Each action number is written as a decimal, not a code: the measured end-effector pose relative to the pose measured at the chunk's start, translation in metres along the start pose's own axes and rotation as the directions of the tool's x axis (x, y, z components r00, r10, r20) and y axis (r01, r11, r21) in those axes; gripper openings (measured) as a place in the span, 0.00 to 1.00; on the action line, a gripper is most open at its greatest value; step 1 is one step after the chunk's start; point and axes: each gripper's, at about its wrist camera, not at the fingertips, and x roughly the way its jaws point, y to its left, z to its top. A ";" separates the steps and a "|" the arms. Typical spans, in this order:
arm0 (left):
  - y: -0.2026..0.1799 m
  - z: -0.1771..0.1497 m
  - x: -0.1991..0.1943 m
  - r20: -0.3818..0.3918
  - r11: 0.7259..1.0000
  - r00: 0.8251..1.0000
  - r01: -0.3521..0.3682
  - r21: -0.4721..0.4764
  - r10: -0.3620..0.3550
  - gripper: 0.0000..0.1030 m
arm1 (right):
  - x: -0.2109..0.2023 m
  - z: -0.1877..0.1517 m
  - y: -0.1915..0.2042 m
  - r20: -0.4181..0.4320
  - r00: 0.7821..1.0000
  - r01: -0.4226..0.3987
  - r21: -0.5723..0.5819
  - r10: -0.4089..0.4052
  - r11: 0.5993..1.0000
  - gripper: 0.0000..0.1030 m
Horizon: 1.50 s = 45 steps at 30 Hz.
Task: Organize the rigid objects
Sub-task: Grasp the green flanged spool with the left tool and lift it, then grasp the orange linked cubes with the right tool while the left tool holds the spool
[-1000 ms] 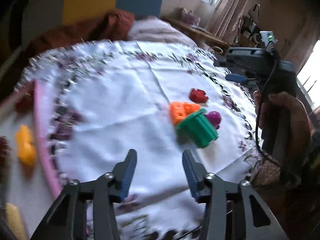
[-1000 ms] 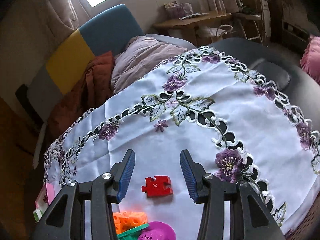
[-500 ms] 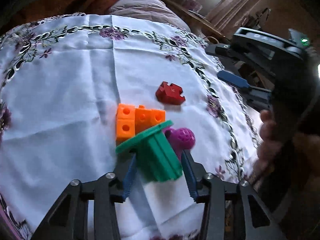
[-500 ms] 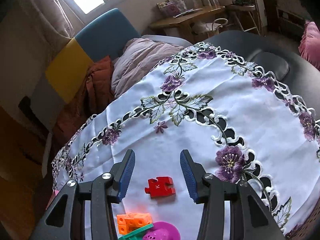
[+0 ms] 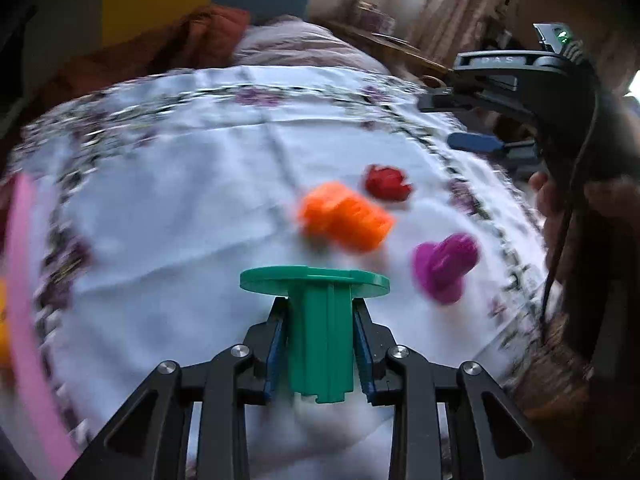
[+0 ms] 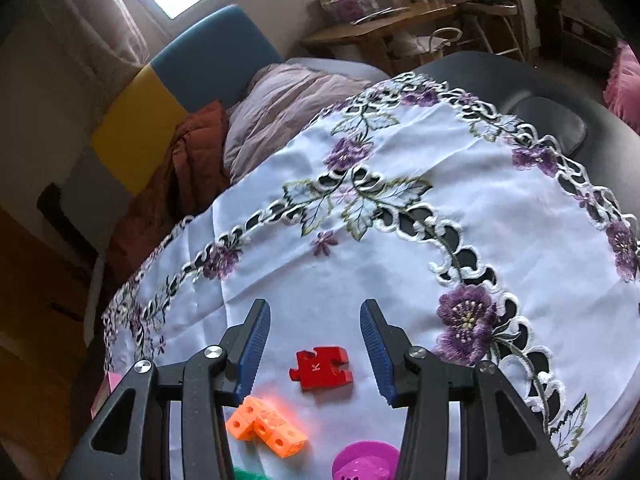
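My left gripper has a green plastic piece between its jaws, which are closing tight: both blue pads press on its ribbed stem. Its round flange faces away from me. Beyond it on the white cloth lie a cluster of orange cubes, a red puzzle piece and a purple perforated piece. My right gripper hovers open above the red puzzle piece, nothing between its fingers. The orange cubes and purple piece lie nearer its base.
An embroidered white tablecloth covers a round dark table. A pink rim curves along the left with something yellow beside it. A person's hand holds the right gripper's handle. A sofa with cushions stands beyond the far edge.
My left gripper moved in over the green piece, shut on its stem and pulled it clear of the orange cubes and purple piece. The right gripper has stayed put and open.
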 end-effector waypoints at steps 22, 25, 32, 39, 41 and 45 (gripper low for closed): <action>0.035 -0.033 -0.008 0.108 0.998 0.993 -0.032 -0.049 0.037 0.31 | 0.051 -0.061 0.081 -0.340 0.940 -0.158 -0.399 0.015 0.903 0.70; 0.036 -0.033 -0.008 0.111 0.998 0.993 -0.030 -0.052 0.036 0.31 | 0.056 -0.065 0.084 -0.349 0.937 -0.136 -0.429 -0.025 0.893 0.70; 0.038 -0.035 -0.009 0.118 0.998 0.993 -0.014 -0.065 0.022 0.31 | 0.065 -0.078 0.093 -0.343 0.931 -0.085 -0.538 -0.126 0.839 0.69; 0.038 -0.037 -0.011 0.126 0.998 0.992 -0.011 -0.061 0.019 0.31 | 0.068 -0.084 0.092 -0.273 0.936 0.007 -0.615 -0.221 0.789 0.44; 0.038 -0.037 -0.011 0.126 0.998 0.992 -0.012 -0.062 0.020 0.31 | 0.070 -0.083 0.089 -0.283 0.934 0.000 -0.608 -0.217 0.794 0.44; 0.037 -0.037 -0.011 0.126 0.998 0.992 -0.017 -0.059 0.024 0.31 | 0.070 -0.077 0.083 -0.310 0.933 -0.022 -0.555 -0.182 0.832 0.44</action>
